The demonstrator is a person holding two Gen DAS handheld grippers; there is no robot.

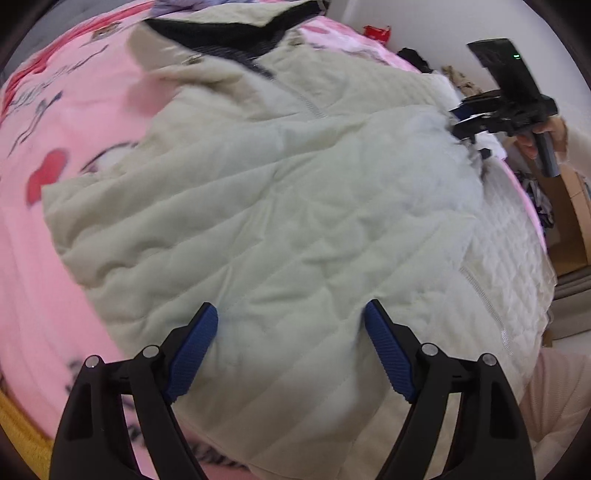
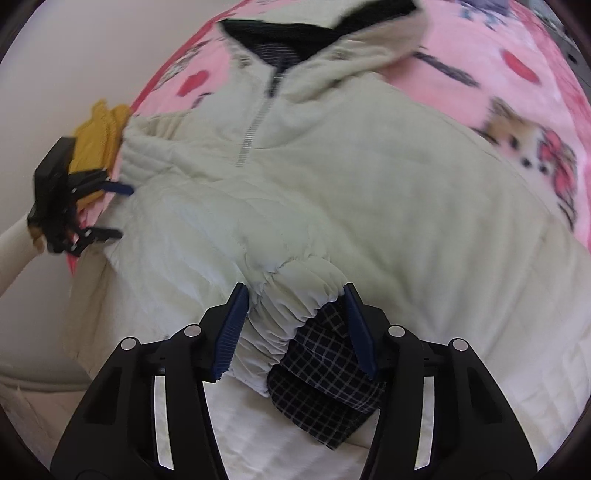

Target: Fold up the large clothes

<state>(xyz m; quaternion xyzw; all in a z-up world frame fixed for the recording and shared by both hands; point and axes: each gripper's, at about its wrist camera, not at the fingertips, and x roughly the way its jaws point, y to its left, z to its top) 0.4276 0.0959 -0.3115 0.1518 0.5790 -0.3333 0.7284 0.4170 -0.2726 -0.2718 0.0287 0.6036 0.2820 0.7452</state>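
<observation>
A cream quilted jacket (image 1: pixel 280 206) with a dark collar lining lies spread on a pink patterned blanket (image 1: pixel 55 229); it also shows in the right wrist view (image 2: pixel 369 177). My left gripper (image 1: pixel 291 317) is open, its blue pads resting over the jacket's near part. My right gripper (image 2: pixel 293 299) is open, its jaws on either side of the elastic sleeve cuff (image 2: pixel 295 295), whose dark checked lining (image 2: pixel 325 373) shows. The right gripper also shows in the left wrist view (image 1: pixel 461 122) at the jacket's far right edge. The left gripper shows in the right wrist view (image 2: pixel 118 210), open at the jacket's left edge.
A mustard-yellow cloth (image 2: pixel 98 136) lies at the blanket's edge. A red item (image 1: pixel 376 32) and dark clothes (image 1: pixel 413 55) lie at the far side. A cardboard box (image 1: pixel 569 218) stands on the right. A white sheet (image 2: pixel 266 424) lies under the cuff.
</observation>
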